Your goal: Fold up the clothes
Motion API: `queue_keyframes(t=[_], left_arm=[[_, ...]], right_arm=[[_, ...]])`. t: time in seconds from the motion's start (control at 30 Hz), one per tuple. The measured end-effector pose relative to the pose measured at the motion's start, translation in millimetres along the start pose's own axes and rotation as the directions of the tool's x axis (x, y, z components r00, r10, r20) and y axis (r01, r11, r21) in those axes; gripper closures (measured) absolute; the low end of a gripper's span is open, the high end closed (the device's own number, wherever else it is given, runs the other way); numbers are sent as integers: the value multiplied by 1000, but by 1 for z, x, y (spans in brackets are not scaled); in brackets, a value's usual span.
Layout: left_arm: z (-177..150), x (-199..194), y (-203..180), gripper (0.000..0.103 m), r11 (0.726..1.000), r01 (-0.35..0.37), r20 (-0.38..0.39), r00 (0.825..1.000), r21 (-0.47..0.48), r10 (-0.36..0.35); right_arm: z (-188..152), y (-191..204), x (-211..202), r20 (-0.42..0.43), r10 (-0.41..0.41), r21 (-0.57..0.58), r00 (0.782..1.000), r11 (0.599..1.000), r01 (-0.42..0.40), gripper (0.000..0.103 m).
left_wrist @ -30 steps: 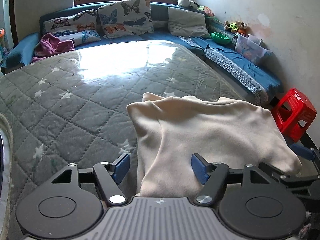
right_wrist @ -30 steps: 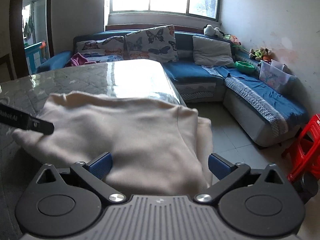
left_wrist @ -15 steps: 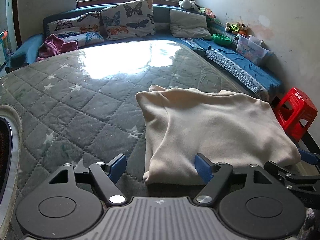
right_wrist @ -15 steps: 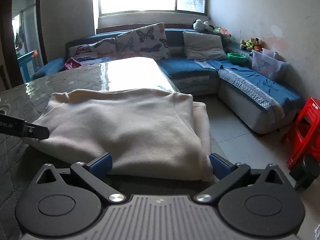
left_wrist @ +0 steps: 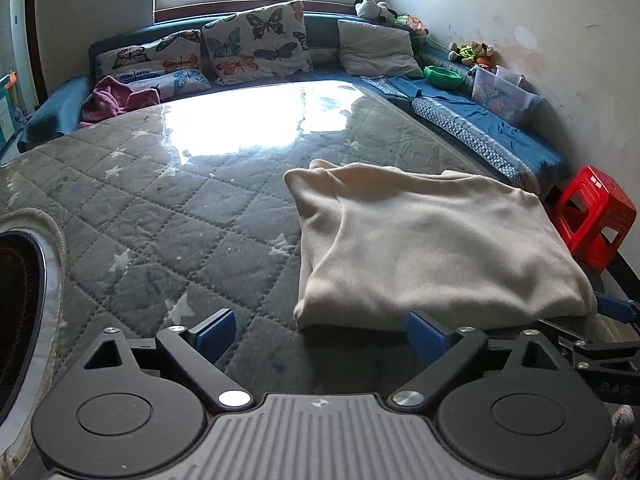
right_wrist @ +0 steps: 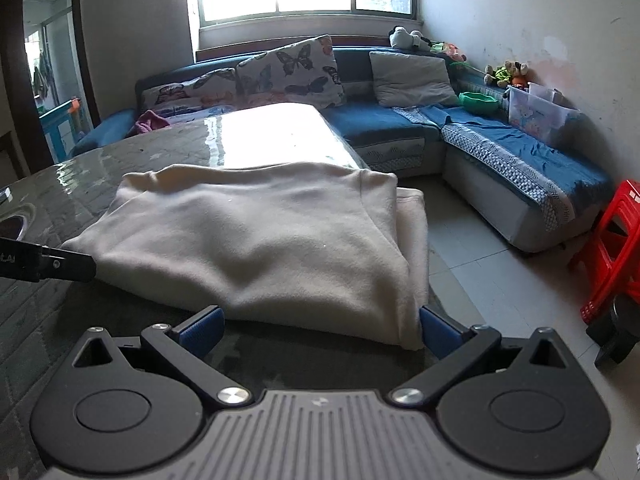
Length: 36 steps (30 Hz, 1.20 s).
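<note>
We see the cream garment (right_wrist: 256,236) folded, lying at the surface (left_wrist: 168,216) right edge. Left gripper (left_wrist: 320,330) and right gripper (right_wrist: 320,326) both spread, empty. Risk: overhanging layer slipping floorward if nudged.

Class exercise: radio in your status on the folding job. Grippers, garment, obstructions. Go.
Left gripper open, empty. Right gripper open, empty. Cream garment folded, lying at table edge. Nothing in the way.

Both grippers have pulled back from the garment (left_wrist: 432,240). The left gripper (left_wrist: 320,330), which straddled its near edge a second ago, now sits clear of it. The right gripper (right_wrist: 320,328) has backed to the near edge too.
</note>
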<state>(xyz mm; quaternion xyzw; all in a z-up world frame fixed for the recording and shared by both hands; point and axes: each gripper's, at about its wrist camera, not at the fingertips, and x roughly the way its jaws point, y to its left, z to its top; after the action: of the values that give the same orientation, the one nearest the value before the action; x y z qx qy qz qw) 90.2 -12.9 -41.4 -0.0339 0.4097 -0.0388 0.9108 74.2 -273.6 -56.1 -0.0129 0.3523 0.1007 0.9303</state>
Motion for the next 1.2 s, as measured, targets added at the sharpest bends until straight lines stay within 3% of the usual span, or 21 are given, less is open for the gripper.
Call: queue_keyframes(t=[0.33, 0.87, 1.2], left_arm=[[-11, -10, 5, 1, 1000, -1, 0, 1000, 5, 1], [-32, -23, 6, 0, 1000, 5, -32, 999, 7, -5], [-45, -31, 2, 0, 999, 16, -33, 999, 30, -15]], right_arm=[[-17, 2, -18, -7, -20, 25, 1000, 999, 20, 0], [-43, 18, -37, 7, -27, 2, 1000, 1000, 27, 0], [-41, 21, -35, -12, -39, -7, 999, 999, 39, 0]])
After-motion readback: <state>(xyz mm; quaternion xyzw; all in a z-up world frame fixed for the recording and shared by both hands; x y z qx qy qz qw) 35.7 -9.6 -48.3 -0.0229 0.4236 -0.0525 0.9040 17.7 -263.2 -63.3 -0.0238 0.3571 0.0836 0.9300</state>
